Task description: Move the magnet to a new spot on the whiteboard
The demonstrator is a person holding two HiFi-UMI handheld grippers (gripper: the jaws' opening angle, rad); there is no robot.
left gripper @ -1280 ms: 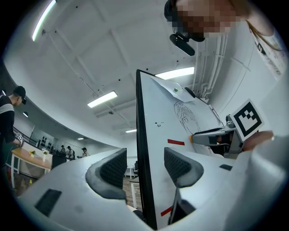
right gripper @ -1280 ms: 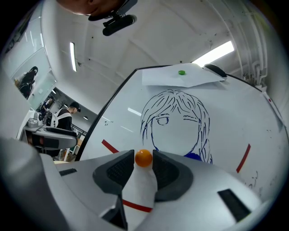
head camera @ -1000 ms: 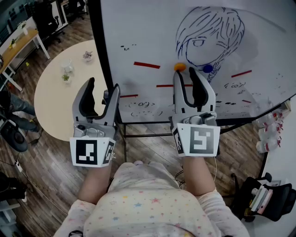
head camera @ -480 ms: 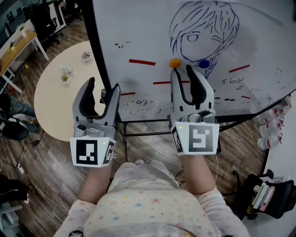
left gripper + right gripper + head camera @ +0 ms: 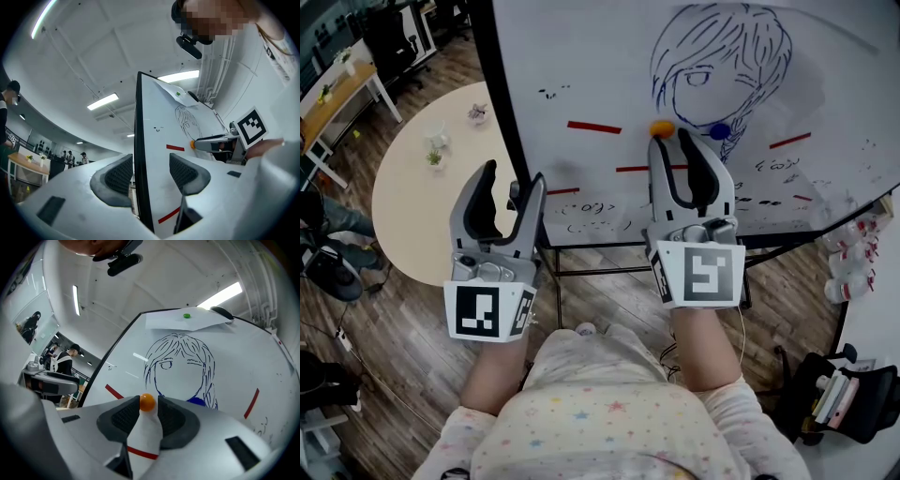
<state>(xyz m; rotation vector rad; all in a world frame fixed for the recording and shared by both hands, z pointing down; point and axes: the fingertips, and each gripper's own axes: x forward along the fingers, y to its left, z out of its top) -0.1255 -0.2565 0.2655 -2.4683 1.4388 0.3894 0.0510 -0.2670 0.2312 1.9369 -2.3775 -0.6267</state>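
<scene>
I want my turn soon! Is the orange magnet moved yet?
Not yet. Done: the right gripper has its jaws on either side of the orange magnet. In hand: the grab, though I can't tell if it is squeezing. To do: lift it off the whiteboard and stick it elsewhere.

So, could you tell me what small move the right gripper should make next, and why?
Probably close the right gripper on the small round orange magnet: its jaws stand apart, the magnet sits between their tips on the white whiteboard, so a squeeze should secure it.
</scene>
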